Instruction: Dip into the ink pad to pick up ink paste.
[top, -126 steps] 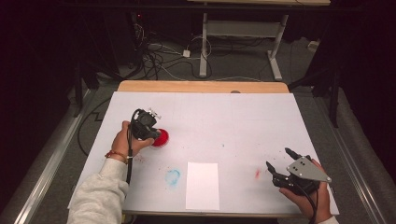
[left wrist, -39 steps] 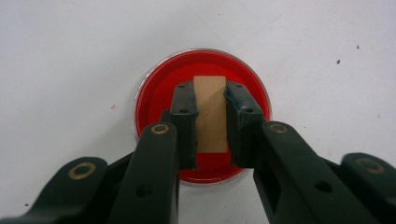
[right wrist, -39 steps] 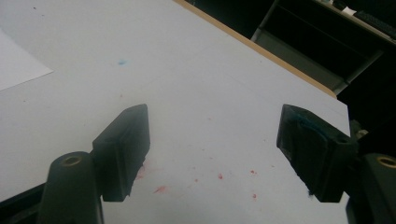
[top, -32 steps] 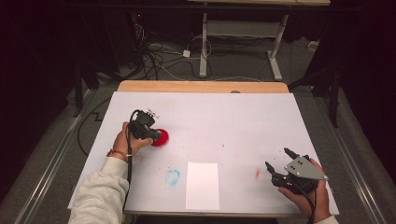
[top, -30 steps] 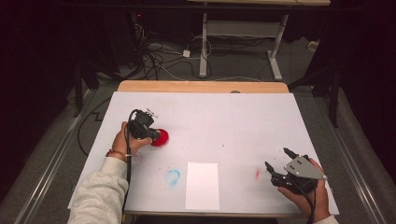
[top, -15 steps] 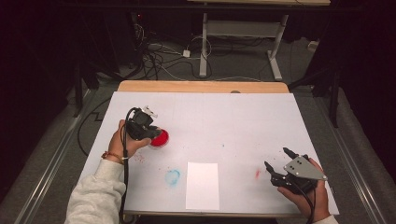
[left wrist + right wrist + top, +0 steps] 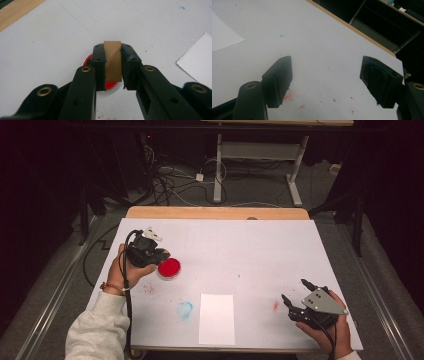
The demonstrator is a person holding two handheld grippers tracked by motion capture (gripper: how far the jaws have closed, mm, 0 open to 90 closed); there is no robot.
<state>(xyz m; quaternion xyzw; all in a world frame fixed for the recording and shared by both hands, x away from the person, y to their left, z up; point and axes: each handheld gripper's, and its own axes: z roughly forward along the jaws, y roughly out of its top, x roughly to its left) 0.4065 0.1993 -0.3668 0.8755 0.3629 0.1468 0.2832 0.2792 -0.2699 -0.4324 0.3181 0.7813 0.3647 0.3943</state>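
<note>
I am holding a small wooden block (image 7: 113, 61), flat-faced and rectangular, clamped between the pads of my left gripper (image 7: 113, 65) above the round red ink pad (image 7: 169, 268), which is lying near the left edge of the table (image 7: 260, 245). The block is hanging clear of the glossy red disc. A white sheet of paper (image 7: 216, 318) is lying by the near edge. My right gripper (image 7: 296, 296) is resting near the right corner, jaws spread wide on nothing.
</note>
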